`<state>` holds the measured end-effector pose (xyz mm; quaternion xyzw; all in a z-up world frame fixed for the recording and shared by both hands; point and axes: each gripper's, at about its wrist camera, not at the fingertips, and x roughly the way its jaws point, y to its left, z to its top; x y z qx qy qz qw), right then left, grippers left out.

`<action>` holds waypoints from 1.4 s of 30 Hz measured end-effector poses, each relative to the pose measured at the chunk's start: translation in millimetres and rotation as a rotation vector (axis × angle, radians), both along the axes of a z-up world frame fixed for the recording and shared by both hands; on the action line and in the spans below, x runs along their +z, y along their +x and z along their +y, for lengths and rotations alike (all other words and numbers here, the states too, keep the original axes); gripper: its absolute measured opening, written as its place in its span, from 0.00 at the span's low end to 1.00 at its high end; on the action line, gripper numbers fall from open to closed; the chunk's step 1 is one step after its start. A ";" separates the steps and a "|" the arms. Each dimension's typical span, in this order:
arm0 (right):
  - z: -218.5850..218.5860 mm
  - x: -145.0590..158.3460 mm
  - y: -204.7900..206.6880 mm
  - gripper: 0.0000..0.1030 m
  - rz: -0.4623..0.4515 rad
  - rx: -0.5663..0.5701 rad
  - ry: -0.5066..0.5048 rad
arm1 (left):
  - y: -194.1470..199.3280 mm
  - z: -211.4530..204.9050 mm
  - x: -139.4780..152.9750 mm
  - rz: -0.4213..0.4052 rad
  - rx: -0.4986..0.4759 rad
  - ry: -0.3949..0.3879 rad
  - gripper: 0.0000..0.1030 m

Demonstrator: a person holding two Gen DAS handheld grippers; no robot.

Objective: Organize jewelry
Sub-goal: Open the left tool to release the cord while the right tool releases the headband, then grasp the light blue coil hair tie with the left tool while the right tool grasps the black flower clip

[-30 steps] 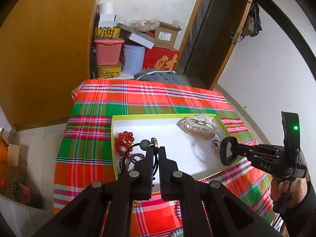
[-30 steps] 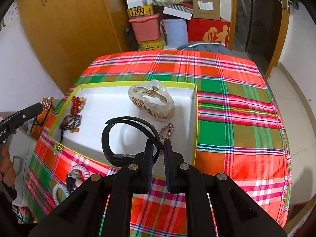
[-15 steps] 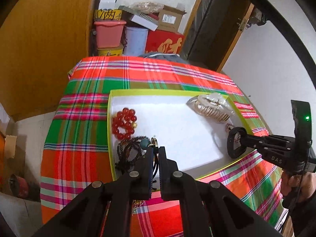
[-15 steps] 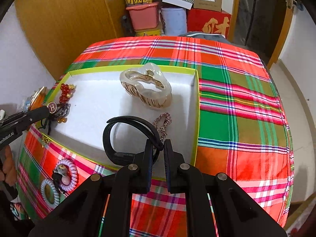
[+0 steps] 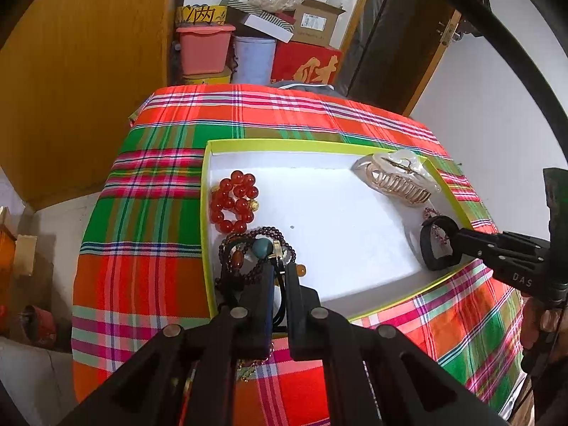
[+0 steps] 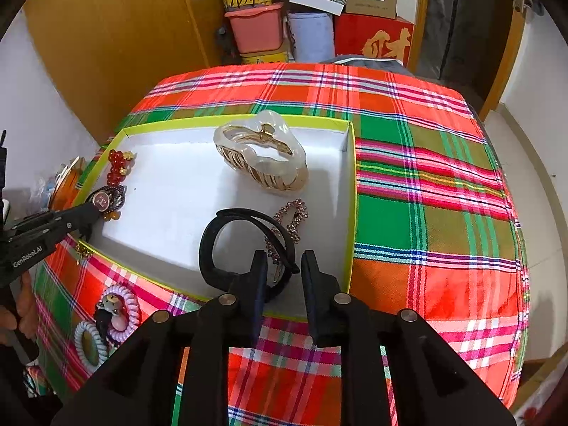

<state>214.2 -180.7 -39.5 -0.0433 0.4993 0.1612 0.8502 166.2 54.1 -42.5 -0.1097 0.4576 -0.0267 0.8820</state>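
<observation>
Now that the right claw (image 6: 283, 277) has spread its fingers, the black hair band (image 6: 245, 248) lies released inside the white tray (image 6: 349, 191), so that placement is judged complete. The left claw (image 5: 278, 280) stays pinched on the black cord necklace (image 5: 264, 248) over the tray. Legible markings: "GenRobot.AI", "DAS".

The left tool (image 5: 279, 277) has its two fingers pressed nearly together, pinching a thin black cord. The right tool (image 6: 283, 280) has its fingers spread apart, gripping nothing. A bare hand (image 5: 541, 323) grips the right tool's handle.
</observation>
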 end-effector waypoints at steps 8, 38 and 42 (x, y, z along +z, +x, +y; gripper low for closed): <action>-0.9 9.0 -6.2 0.33 -0.028 -0.001 0.014 | -4.0 1.9 4.8 -0.006 0.012 -0.004 0.21; -0.2 53.5 -76.9 0.33 -0.106 0.022 0.100 | -102.6 -12.7 27.6 -0.071 -0.015 -0.075 0.31; 3.6 50.6 -84.8 0.33 -0.093 0.034 0.100 | -112.2 -22.9 16.4 -0.044 -0.040 -0.074 0.31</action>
